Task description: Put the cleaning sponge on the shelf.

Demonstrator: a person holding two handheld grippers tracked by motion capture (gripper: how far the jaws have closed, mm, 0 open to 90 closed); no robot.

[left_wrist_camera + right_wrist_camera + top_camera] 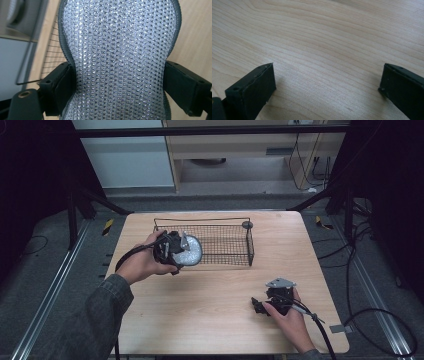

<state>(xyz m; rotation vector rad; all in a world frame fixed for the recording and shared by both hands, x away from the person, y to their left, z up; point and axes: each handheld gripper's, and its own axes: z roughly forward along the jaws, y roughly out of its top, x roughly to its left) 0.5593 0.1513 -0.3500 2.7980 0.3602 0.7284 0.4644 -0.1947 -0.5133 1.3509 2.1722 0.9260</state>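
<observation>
The light wooden table with rounded corners (210, 310) carries everything here, standing on a grey floor with dark frame posts at both sides. Toward its far edge, a little left of the middle, sits a black rectangular wire basket (225, 242), long side parallel to that edge, with a small dark round knob at its far right corner.

At the basket's near left corner the person's left hand (142, 265), in a grey-green sleeve, holds the left gripper (182, 251). Its two black jaws are closed partway on a round silvery pad of glittering woven mesh with a grey fabric border (191, 251), one jaw on each side, and the pad's edge pinches inward where they press. In the left gripper view the silvery mesh pad (117, 60) stands between the jaws, with the basket's wires (51, 57) to its left and bare table wood to its right. From the high view the pad hangs over the basket's near left rim; whether it touches the wires cannot be told.

Near the table's near right corner the right hand (290, 317) holds the right gripper (259, 306) low over the wood, well apart from the basket. In the right gripper view its jaws (327, 87) stand wide apart with nothing but wood grain between them
</observation>
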